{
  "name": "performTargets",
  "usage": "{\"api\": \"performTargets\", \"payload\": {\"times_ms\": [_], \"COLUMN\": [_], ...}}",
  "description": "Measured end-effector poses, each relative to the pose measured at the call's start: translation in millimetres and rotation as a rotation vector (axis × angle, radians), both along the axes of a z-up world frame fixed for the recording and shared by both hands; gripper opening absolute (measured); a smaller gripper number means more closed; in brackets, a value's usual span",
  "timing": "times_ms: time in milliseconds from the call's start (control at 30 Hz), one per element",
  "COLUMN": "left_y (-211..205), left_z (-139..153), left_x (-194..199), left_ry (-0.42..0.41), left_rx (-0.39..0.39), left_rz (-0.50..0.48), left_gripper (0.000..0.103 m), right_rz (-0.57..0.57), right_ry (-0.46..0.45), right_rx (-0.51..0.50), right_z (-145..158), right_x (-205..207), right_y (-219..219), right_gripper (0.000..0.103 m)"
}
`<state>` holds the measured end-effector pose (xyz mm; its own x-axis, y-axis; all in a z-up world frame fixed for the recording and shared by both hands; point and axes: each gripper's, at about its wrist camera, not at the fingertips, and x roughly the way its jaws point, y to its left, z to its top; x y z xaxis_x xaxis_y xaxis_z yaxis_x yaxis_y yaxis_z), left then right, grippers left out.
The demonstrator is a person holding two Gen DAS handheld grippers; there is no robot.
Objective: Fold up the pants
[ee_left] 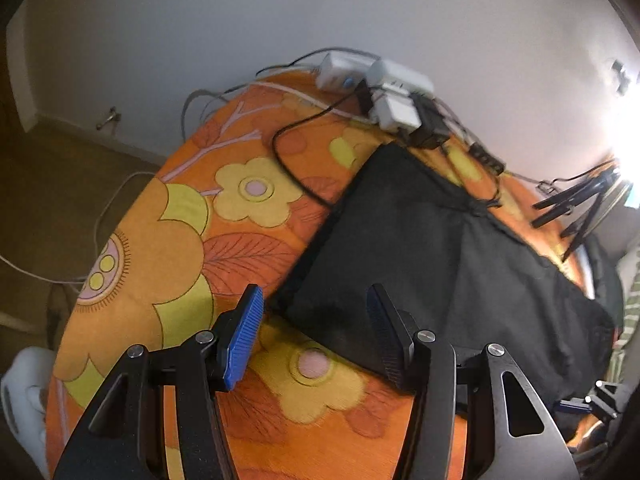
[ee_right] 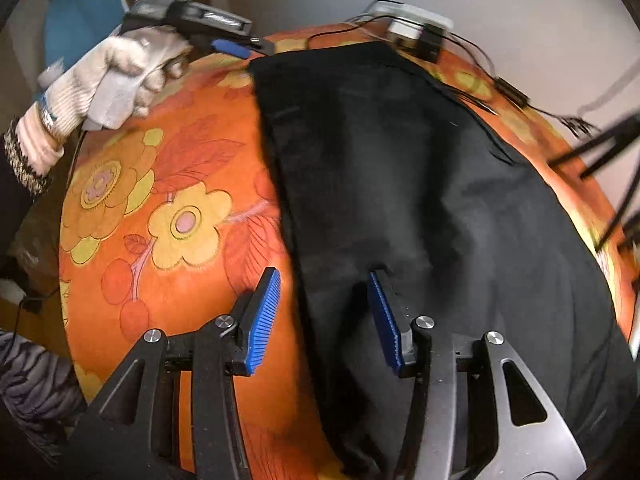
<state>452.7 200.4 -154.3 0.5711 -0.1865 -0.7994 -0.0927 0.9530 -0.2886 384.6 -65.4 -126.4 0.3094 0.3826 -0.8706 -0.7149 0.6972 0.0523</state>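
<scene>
We're hovering both grippers, left (ee_left: 316, 336) and right (ee_right: 324, 316), jaws wide and gripping nothing, over the pants (ee_right: 420, 200) edge, lining up for a fold

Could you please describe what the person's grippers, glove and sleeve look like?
Each hand-held gripper, left and right, has black linkage arms with silver pivot screws and blue ribbed finger pads. The left hand wears a white knit glove, with a dark patterned sleeve cuff.

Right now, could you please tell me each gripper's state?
Left gripper: open, holding nothing, at the black pants' edge.
Right gripper: open, holding nothing.
</scene>
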Motion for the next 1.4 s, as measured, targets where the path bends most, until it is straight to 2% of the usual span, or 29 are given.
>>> {"api": "performTargets", "payload": {"times_ms": [167,233,333,533,700,900,1100,1267,1367,1400], "left_y": [-4.4,1.2,14.2,35.6,38.1,38.2,44.2,41.7,36.6,36.3], "left_z": [-3.1,-3.6,-4.0,7.5,12.5,5.3,-5.5,-13.0,-14.8,-14.6], "left_x": [6.7,9.1,6.5,-12.1,-20.9,-21.7,-20.8,-17.6,-15.6,-15.2], "left_ry": [-0.013,-0.021,-0.042,-0.105,-0.133,-0.123,-0.097,-0.073,-0.070,-0.069], "left_rx": [0.062,0.033,-0.052,-0.116,-0.149,-0.198,-0.242,-0.286,-0.273,-0.273], "left_rz": [-0.013,0.001,0.017,0.053,0.042,0.032,0.065,0.067,0.064,0.066], "left_gripper": [0.053,0.053,0.053,0.053,0.053,0.053,0.053,0.053,0.053,0.053], "right_rz": [0.049,0.069,0.102,0.135,0.132,0.120,0.126,0.123,0.107,0.098], "right_ry": [-0.031,-0.063,-0.081,-0.092,-0.075,-0.020,-0.014,-0.015,-0.017,-0.017], "right_rx": [-0.019,-0.032,-0.027,-0.027,-0.044,-0.049,-0.035,-0.016,0.005,0.011], "right_z": [6.5,10.8,17.0,17.6,7.8,-8.8,-13.6,-13.5,-13.1,-12.7], "right_x": [8.8,14.9,30.3,63.6,88.6,109.9,115.9,117.7,119.3,120.4], "right_y": [30.0,48.4,79.3,141.7,177.1,193.6,193.3,189.6,186.3,185.1], "right_gripper": [0.049,0.050,0.051,0.051,0.051,0.051,0.051,0.042,0.031,0.024]}}
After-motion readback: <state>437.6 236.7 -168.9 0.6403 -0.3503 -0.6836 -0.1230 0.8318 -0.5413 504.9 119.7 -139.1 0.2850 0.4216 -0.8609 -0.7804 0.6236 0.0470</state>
